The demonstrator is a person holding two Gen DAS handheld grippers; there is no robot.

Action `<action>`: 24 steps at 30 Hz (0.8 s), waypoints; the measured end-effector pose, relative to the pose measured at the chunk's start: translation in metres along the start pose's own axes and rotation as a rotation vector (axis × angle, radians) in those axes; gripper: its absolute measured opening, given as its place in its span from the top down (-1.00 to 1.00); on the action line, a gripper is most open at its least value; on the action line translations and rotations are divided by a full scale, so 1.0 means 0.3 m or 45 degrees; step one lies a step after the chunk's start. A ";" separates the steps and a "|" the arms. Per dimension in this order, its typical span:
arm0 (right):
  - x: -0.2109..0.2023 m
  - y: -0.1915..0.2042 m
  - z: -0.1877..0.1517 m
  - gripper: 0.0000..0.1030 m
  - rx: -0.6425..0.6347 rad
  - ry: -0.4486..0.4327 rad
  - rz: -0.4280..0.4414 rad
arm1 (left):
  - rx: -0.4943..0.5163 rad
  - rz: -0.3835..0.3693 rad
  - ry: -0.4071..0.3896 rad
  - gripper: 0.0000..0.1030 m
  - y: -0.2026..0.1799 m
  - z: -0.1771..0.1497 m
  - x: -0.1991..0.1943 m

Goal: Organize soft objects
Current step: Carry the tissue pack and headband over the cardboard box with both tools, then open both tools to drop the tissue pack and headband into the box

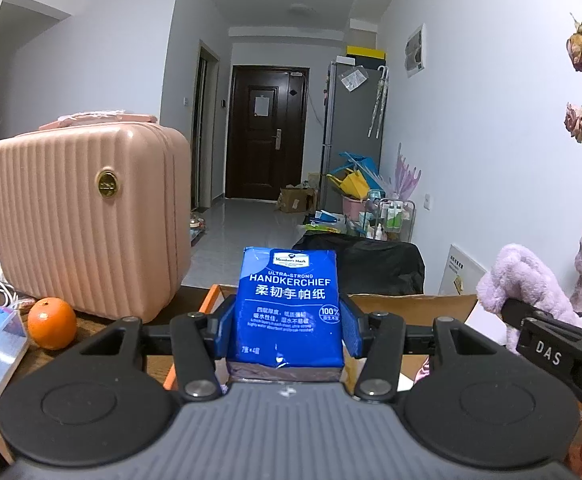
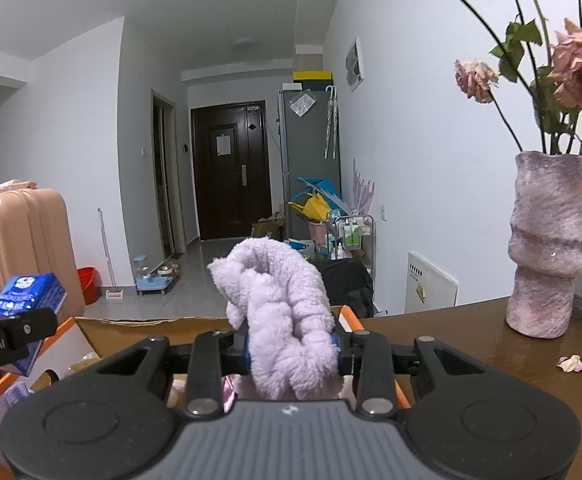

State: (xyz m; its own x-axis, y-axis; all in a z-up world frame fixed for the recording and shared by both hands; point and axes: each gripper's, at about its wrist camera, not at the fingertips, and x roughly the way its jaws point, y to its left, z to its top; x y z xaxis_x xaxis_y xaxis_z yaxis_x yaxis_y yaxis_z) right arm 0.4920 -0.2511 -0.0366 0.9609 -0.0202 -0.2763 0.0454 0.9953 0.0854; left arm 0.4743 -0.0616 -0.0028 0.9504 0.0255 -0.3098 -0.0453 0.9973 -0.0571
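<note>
Your views are evenly lit by cool, dim indoor light, soft shadows, sharp focus at centre, strong fisheye bending, dark vignette corners at 1 and 11 o'clock.

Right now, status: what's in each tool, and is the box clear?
Left tool shut on blue tissue pack. Right tool shut on lilac fleece. Both above open cardboard box. Nothing blocking.

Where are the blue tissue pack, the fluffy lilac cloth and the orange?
blue handkerchief pack (image 1: 289, 304): left wrist view, its printed front.
fluffy lilac cloth (image 2: 283, 312): right wrist view, its bunched middle.
orange (image 1: 52, 323): left wrist view, its peel.
</note>
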 end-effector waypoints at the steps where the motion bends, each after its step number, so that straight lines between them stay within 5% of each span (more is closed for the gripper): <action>1: 0.008 0.001 0.003 0.37 -0.001 0.001 0.001 | 0.003 -0.001 0.001 -0.01 -0.002 0.001 0.006; 11: 0.038 0.000 0.008 0.19 -0.023 0.031 0.029 | 0.014 -0.019 0.030 -0.04 0.000 0.005 0.045; 15: 0.034 0.007 0.006 0.04 -0.041 0.033 0.031 | 0.003 -0.031 0.015 -0.43 0.004 0.007 0.031; 17: 0.032 0.007 0.006 0.03 -0.047 0.032 0.027 | 0.004 -0.028 0.004 -0.47 0.005 0.009 0.022; 24: 0.014 0.009 0.010 -0.62 -0.063 0.007 0.015 | 0.012 -0.001 -0.010 -0.74 -0.003 0.006 0.006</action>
State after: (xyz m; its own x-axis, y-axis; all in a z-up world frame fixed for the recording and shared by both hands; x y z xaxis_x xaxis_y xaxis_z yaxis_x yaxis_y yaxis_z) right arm 0.4969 -0.2488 -0.0347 0.9597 -0.0079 -0.2809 0.0204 0.9989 0.0414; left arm 0.4765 -0.0624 -0.0016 0.9530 0.0248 -0.3020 -0.0414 0.9980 -0.0485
